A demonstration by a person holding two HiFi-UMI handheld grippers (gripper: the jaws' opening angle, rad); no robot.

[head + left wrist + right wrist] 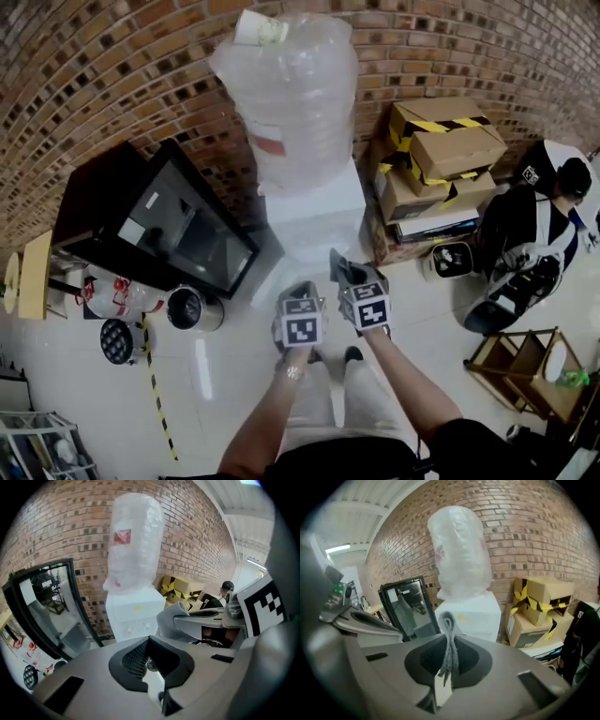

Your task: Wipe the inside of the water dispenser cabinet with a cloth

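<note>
Pinching a grey fuzzy cloth (449, 641), bunched into a thin upright loop at centre frame, the right gripper (446, 670) is clamped tight while the left gripper (151, 670) is closed and empty.

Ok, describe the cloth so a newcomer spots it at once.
Against the brick wall stands the white water dispenser with a clear bottle on top; two grippers are held up before it. The cloth is the thin grey folded strip pinched in the right gripper; the left gripper holds nothing.
</note>
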